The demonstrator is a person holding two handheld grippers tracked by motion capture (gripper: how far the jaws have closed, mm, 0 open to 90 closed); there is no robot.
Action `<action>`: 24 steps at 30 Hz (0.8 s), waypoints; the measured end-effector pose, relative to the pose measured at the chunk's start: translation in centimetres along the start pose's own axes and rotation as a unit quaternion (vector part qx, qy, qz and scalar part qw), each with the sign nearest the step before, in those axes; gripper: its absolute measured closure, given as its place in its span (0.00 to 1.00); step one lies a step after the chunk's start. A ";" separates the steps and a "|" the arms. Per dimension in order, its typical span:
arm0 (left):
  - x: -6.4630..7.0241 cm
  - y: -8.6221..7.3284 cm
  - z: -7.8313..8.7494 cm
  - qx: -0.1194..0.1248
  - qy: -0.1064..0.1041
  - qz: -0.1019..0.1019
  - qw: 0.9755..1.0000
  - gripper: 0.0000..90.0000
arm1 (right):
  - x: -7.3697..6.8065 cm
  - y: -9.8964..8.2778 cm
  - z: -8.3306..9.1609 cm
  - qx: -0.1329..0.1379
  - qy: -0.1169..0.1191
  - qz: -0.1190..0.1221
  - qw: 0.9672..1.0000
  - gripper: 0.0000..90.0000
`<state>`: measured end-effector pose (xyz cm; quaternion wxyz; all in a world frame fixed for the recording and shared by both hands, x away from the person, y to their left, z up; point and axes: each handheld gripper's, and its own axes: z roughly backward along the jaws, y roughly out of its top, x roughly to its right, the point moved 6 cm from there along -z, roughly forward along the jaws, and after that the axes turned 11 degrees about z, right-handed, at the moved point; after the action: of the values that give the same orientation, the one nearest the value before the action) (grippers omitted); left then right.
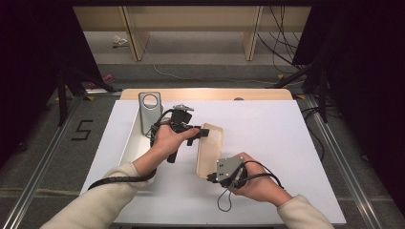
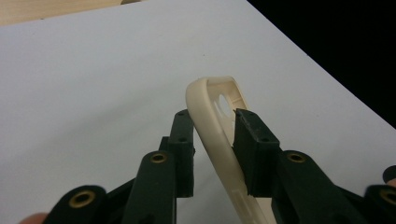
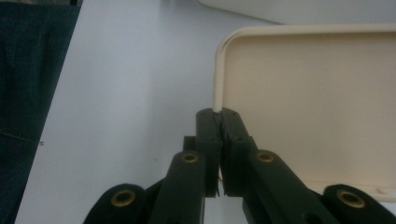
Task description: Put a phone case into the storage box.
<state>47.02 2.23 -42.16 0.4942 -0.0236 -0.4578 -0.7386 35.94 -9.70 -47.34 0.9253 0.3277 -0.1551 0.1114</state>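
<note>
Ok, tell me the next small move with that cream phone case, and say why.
Probably finish closing the left claw until both pads press the cream phone case. In the left gripper view its rim sits between the jaws, one pad against it, the other apparently a hair off. The right claw already pinches the rim at the near end, so a second firm grip would let both hands handle it.

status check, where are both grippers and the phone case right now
Right gripper shut on cream phone case edge. Left gripper straddles its rim, not clearly pressing. Grey phone stands clear, nothing blocking.
</note>
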 end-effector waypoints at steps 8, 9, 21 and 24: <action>1.8 0.0 0.6 0.018 -0.018 -0.012 1.000 0.85 | -0.1 -0.5 -0.4 -0.019 0.000 0.001 1.000 0.98; 2.1 0.0 0.7 0.021 -0.021 -0.012 0.999 0.86 | -0.1 -0.5 -0.4 -0.019 0.001 0.001 1.000 0.98; 4.1 -0.2 1.5 0.063 -0.024 -0.083 0.994 0.90 | 0.9 -1.0 0.0 0.000 -0.035 -0.063 0.997 0.73; 3.7 -0.1 1.7 0.075 -0.018 -0.090 0.993 0.90 | 1.2 -1.2 0.2 0.002 -0.044 -0.100 0.994 0.60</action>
<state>44.34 0.84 -39.43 0.4174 0.0418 -0.5211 -0.7433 37.34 -10.60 -47.45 0.9235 0.3476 -0.1620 0.0041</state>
